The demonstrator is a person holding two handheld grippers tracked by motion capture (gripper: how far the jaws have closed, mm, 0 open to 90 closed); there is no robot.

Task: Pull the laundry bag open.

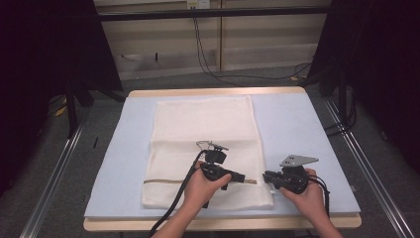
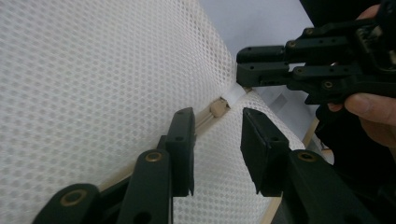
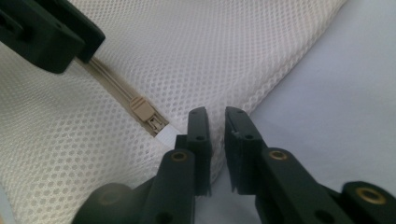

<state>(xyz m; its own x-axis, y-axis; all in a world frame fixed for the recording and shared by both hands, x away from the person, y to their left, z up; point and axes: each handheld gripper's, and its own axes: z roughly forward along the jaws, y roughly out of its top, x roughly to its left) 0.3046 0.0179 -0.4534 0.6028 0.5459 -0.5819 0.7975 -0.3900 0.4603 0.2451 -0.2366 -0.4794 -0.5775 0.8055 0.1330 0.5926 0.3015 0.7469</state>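
A pale blue worktop [image 1: 297, 129] carried a white mesh laundry bag [image 1: 203, 129] lying flat at its middle, a beige zipper [image 3: 112, 86] running across its near end. The left tongs [image 2: 217, 149] stood part open and empty over the zipper line, short of the slider [image 3: 144, 112]. The right tongs [image 3: 217, 140] were narrow at the bag's edge beside the white pull tab [image 3: 167, 135]; I could not tell whether they pinched mesh.

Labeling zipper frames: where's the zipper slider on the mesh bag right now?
The beige zipper slider sits at the zipper's end near the mesh bag's right edge, between the left tongs and right tongs.
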